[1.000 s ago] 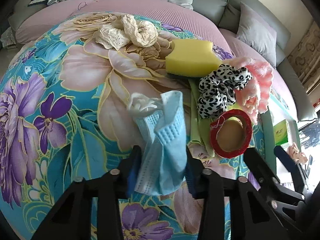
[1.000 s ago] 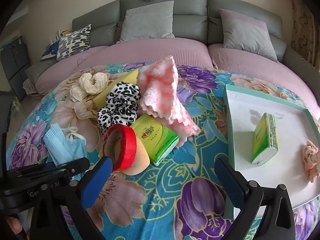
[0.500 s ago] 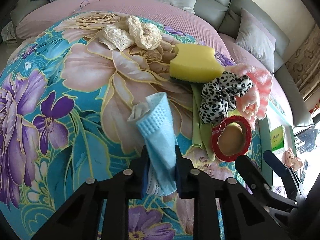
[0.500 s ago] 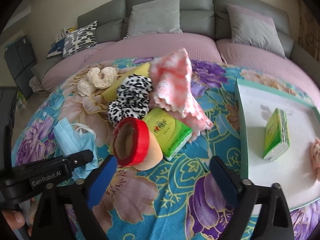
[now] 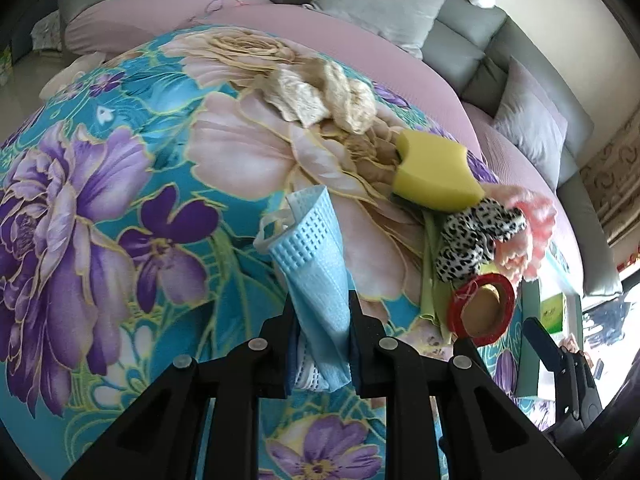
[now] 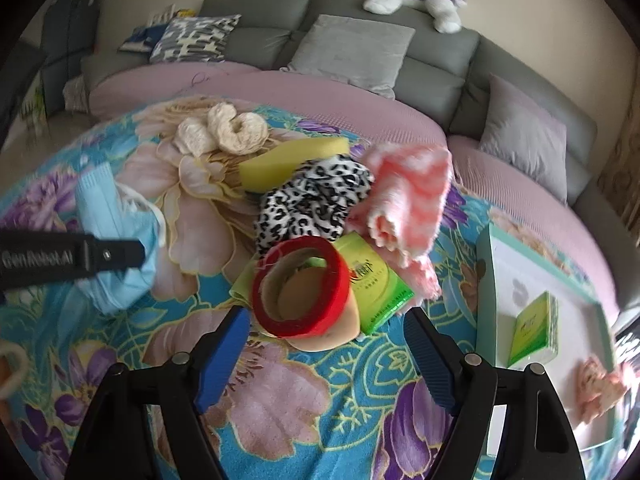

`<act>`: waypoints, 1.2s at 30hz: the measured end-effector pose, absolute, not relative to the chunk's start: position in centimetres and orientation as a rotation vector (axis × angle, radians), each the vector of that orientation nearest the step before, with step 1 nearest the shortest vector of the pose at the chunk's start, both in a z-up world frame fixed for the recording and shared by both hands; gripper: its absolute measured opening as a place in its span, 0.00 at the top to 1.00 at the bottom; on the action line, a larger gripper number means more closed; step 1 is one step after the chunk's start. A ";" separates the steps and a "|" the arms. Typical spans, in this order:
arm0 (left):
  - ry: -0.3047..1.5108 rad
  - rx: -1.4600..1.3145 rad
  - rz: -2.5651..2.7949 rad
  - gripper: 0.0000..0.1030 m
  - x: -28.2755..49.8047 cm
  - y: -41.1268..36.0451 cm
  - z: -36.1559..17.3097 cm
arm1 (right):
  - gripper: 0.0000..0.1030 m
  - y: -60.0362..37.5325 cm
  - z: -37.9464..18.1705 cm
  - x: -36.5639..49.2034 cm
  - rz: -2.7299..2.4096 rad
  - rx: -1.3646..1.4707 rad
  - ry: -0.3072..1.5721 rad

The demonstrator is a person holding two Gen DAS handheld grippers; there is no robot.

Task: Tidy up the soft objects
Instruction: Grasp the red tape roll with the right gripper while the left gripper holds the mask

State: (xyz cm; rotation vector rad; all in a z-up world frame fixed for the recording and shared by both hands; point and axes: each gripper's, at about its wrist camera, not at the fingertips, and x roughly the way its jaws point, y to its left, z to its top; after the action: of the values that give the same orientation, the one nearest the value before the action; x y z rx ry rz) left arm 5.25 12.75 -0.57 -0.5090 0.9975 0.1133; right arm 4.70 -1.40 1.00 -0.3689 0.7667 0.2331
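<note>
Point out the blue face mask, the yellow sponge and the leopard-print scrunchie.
blue face mask (image 5: 316, 264): left wrist view, pleated middle.
yellow sponge (image 5: 434, 172): left wrist view, top face.
leopard-print scrunchie (image 6: 312, 204): right wrist view, centre folds.

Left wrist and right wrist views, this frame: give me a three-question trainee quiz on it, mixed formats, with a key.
1. True or false: the left gripper has its jaws shut on the blue mask.
2. Multiple choice: what lies straight ahead between the open jaws of the right gripper? A) sponge B) red tape roll C) pink towel
3. Fill in: inside the tray there is a green ____ pack and a pink flower.

Key
1. True.
2. B, the red tape roll, not the sponge or pink towel.
3. Tissue: the tissue pack beside the pink flower.
</note>
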 end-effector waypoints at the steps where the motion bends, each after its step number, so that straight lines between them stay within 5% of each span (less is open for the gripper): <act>1: 0.996 -0.515 0.116 0.79 5.1 13.0 -0.5 | 0.20 -1.1 0.9 4.6 0.229 -0.390 0.762; 16: 1.003 -0.579 0.119 0.79 3.9 15.3 -1.3 | 0.41 1.9 -0.6 5.7 0.154 -0.560 0.728; 36: 0.967 -0.521 0.131 0.79 4.2 14.3 0.5 | 0.42 -0.2 2.0 5.7 0.203 -0.395 0.733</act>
State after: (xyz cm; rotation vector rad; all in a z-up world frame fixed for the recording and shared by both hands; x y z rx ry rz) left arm 4.16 14.27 0.54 -0.5207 0.9669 0.1312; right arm 5.74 -0.17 2.02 -0.3954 0.7329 0.2027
